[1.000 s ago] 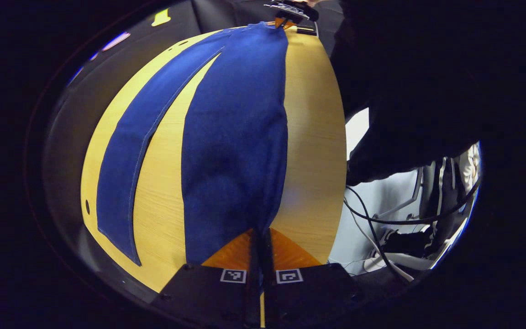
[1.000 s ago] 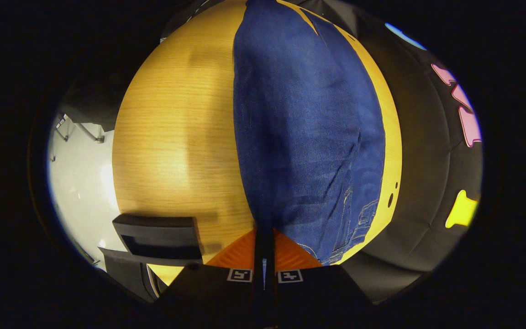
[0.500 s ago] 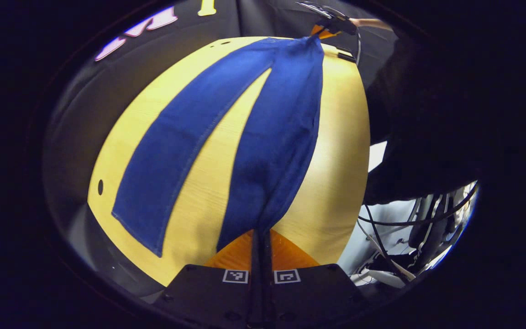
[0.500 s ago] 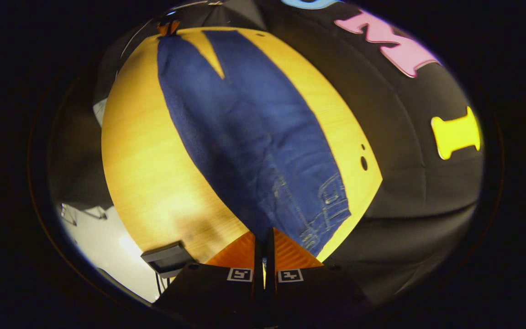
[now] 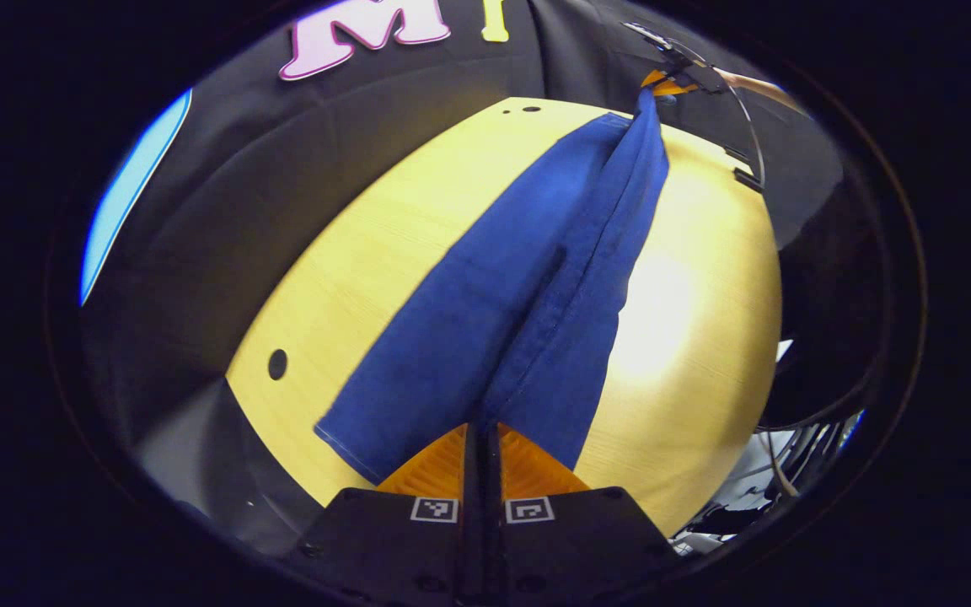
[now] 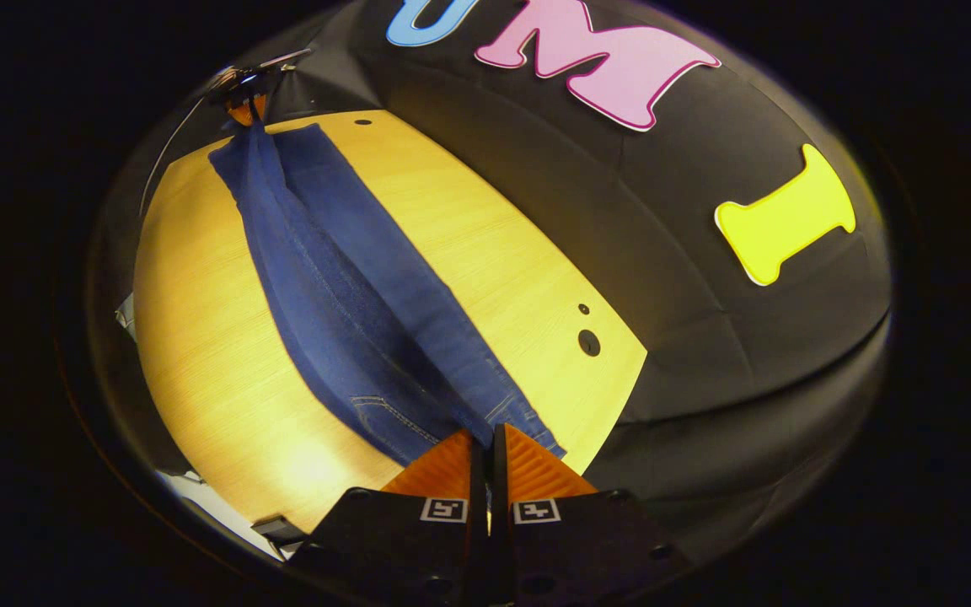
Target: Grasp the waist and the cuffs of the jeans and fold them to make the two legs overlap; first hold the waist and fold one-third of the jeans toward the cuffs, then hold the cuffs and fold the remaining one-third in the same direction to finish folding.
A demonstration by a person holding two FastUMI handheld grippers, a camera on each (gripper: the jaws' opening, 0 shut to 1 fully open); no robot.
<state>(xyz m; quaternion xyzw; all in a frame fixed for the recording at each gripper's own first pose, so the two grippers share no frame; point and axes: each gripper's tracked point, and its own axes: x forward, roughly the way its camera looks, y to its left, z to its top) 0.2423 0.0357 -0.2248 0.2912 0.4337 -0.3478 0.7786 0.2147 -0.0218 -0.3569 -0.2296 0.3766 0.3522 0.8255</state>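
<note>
In the left gripper view the jeans (image 5: 536,287) start right at the left gripper (image 5: 482,438), whose fingers are pressed together on the cuff end of one leg; that leg rises off the wooden table (image 5: 688,337) and runs ahead, while the other leg lies flat just to its left. At the far end the right gripper (image 5: 669,83) pinches the waist, lifted above the table's far edge.

In the right gripper view the right gripper's fingers are closed on the waist band, and the denim stretches away ahead and to the left toward the distant left gripper (image 6: 243,99). The cloth pinched between each pair of fingers is hidden, so the grip depth is probably shallow but hard to judge.
</note>
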